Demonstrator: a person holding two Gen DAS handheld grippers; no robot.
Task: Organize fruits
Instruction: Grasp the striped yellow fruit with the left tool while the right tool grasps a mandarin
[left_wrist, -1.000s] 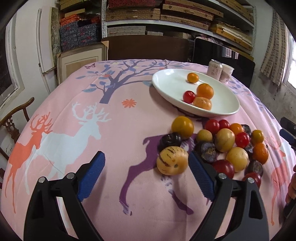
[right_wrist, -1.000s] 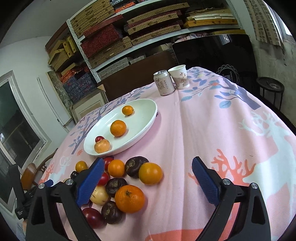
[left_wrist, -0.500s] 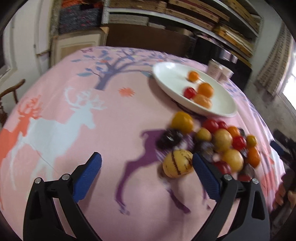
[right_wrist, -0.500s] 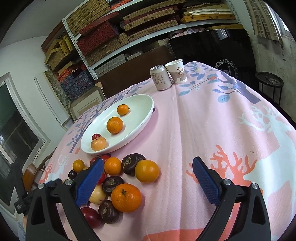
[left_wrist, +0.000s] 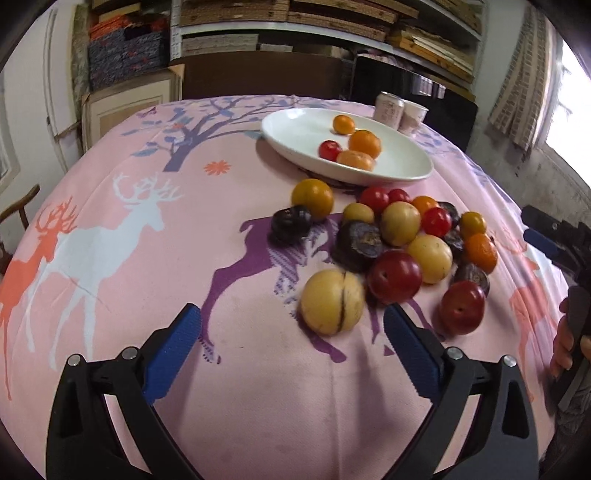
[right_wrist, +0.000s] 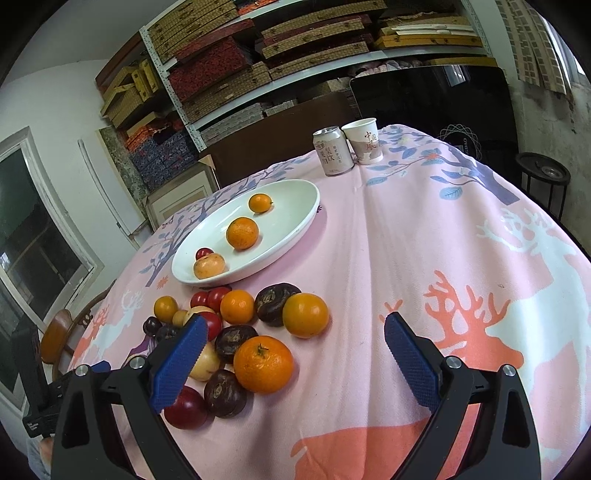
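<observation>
A pile of several fruits lies on the pink deer tablecloth (left_wrist: 129, 258), in front of a white oval plate (left_wrist: 303, 125) (right_wrist: 295, 206). Nearest to me is a yellow striped melon (left_wrist: 331, 301); it rests just beyond my left gripper (left_wrist: 291, 343), whose jaws are open and empty. Dark red plums (left_wrist: 394, 276), dark purple fruits (left_wrist: 358, 243), yellow fruits and oranges sit behind it. The plate holds two oranges (right_wrist: 242, 232), a persimmon (right_wrist: 208, 266) and a small red fruit. My right gripper (right_wrist: 293, 354) is open and empty, with a large orange (right_wrist: 263, 363) just ahead of its left finger.
A drink can (right_wrist: 331, 150) and a paper cup (right_wrist: 364, 140) stand at the table's far edge. Shelves of boxes fill the wall behind. A wooden chair (right_wrist: 59, 336) is at the left. A person's hand on the right gripper's handle (left_wrist: 569, 339) shows at the right edge.
My left gripper has tilted down and shifted, so the yellow striped melon now sits closer between its fingers and has rolled a little. Its jaws have widened slightly. The right gripper has barely moved.
</observation>
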